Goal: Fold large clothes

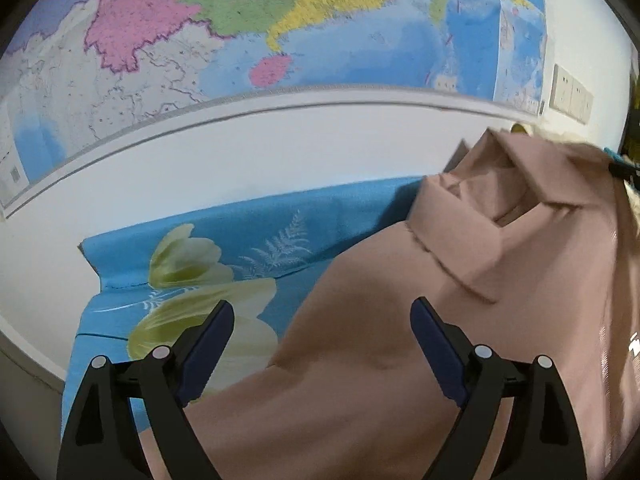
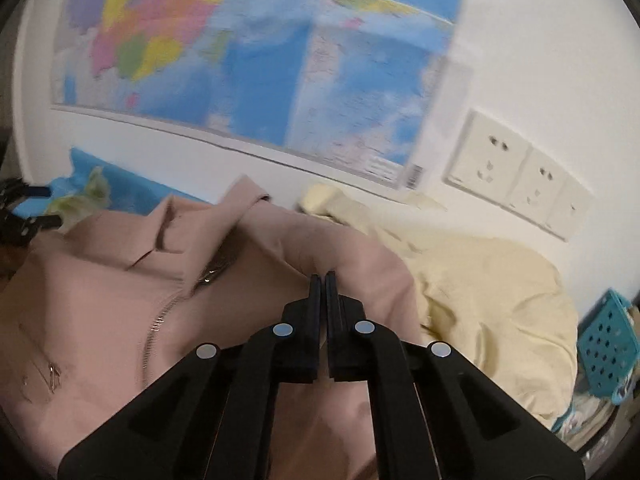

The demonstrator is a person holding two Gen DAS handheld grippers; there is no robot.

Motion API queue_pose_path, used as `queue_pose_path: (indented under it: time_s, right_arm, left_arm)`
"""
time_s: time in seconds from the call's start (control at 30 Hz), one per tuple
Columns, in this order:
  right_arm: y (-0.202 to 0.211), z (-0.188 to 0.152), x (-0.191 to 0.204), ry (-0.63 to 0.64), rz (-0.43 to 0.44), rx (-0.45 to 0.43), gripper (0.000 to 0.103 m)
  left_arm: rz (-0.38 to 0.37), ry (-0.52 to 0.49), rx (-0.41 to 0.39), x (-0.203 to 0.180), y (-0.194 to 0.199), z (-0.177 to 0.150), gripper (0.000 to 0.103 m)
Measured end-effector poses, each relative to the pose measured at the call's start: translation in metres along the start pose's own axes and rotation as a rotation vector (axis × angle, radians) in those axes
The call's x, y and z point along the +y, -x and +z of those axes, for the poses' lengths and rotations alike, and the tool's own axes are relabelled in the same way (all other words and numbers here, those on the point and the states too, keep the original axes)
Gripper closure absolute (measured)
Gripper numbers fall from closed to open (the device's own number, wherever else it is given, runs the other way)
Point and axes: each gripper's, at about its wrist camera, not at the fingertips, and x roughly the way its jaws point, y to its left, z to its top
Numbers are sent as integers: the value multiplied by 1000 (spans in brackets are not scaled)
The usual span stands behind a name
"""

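Observation:
A dusty-pink zip-up jacket [image 1: 400, 360] lies spread on a blue flowered sheet [image 1: 280, 216], its collar [image 1: 532, 176] toward the wall. My left gripper [image 1: 322, 308] hovers open over the jacket's left edge, with nothing between its fingers. In the right wrist view the jacket [image 2: 100, 300] shows its zipper [image 2: 160, 320] and collar. My right gripper [image 2: 324, 276] is shut, and a bunched ridge of the jacket's fabric rises at its tips. The right gripper's tip also pokes in at the right edge of the left wrist view.
A big coloured map [image 1: 240, 20] hangs on the white wall behind the bed. Wall sockets [image 2: 516, 176] sit to the right. A crumpled pale-yellow cloth [image 2: 480, 280] lies right of the jacket, and a teal perforated basket [image 2: 608, 344] stands beyond it.

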Motion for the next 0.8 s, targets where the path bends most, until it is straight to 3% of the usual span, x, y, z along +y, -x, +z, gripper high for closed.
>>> queue_pose_path:
  time_s: [0.1, 0.2, 0.23, 0.27, 0.3, 0.43, 0.53, 0.67, 0.8]
  right_arm:
    - [-30, -9, -6, -23, 57, 94, 99]
    - [-33, -18, -5, -52, 91, 87, 94]
    - [-31, -17, -7, -58, 93, 92, 91]
    - [-27, -21, -9, -65, 91, 88, 81]
    - [-21, -22, -10, -74, 94, 77, 74]
    - [3, -35, -17, -115, 152, 69, 58]
    - [31, -57, -16, -138, 288, 89, 50]
    - [47, -103, -2, -188, 466, 226, 46]
    - [36, -155, -7, -265, 441, 391, 49]
  left_arm:
    - [1, -8, 42, -2, -15, -4, 16]
    - [53, -5, 87, 11, -30, -5, 15]
    - [60, 7, 99, 15, -33, -4, 14]
    - [51, 23, 118, 22, -37, -3, 12]
    - [12, 39, 156, 28, -43, -3, 12]
    - [-58, 70, 255, 32, -53, -10, 12]
    - [-95, 54, 190, 23, -30, -19, 12]
    - [-195, 98, 154, 17, 6, -40, 12]
    - [-264, 109, 140, 2, 41, -69, 12]
